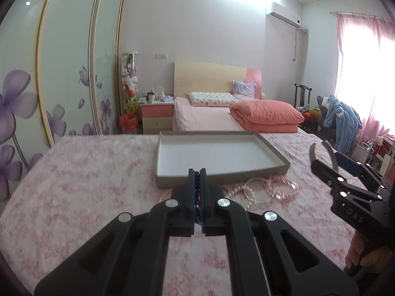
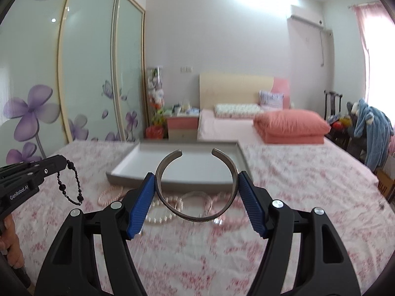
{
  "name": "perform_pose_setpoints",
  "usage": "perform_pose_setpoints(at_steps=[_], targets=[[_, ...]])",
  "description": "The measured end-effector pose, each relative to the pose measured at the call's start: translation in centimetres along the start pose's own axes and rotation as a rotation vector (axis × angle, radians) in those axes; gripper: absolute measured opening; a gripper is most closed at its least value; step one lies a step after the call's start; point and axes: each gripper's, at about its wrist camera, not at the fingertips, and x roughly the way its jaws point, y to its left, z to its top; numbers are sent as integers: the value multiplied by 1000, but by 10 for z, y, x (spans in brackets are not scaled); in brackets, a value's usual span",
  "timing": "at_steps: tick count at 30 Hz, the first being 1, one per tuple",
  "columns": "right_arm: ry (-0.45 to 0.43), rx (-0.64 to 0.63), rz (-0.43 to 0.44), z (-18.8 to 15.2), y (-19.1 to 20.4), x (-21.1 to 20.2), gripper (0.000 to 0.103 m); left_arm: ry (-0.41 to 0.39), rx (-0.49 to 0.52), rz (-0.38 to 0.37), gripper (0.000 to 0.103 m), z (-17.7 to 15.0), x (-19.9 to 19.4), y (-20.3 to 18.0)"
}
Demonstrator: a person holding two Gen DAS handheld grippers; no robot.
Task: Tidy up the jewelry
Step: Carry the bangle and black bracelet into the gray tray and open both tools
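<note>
My left gripper [image 1: 197, 172] is shut on a black bead bracelet [image 1: 197, 192], held above the pink floral bedcover just before the grey tray [image 1: 222, 176]; the bracelet hangs from it in the right wrist view [image 2: 70, 185]. My right gripper [image 2: 196, 180] is shut on a silver open cuff bangle [image 2: 172, 207], its gap facing away, in front of the tray [image 2: 172, 185]. The bangle also shows in the left wrist view [image 1: 330, 151]. Pearl and pink bead bracelets [image 1: 261, 191] lie on the cover near the tray's front wall.
The shallow tray's white floor [image 1: 217, 154] holds nothing. The floral bedcover [image 1: 86, 185] spreads all around. Beyond are a second bed with a salmon quilt [image 1: 266, 117], a nightstand [image 1: 156, 113] and a wardrobe at the left.
</note>
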Motion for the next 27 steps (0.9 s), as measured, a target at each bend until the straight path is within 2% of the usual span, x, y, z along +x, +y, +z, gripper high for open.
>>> perform_pose_setpoints(at_steps=[10, 14, 21, 27], targets=[[-116, 28, -72, 31, -12, 23, 68, -65, 10, 59, 5, 38, 26, -8], [-136, 33, -93, 37, -18, 38, 68, -74, 4, 78, 5, 50, 44, -9], [-109, 43, -92, 45, -25, 73, 68, -57, 19, 78, 5, 63, 84, -15], [-6, 57, -83, 43, -33, 121, 68, 16, 13, 61, 5, 64, 139, -16]])
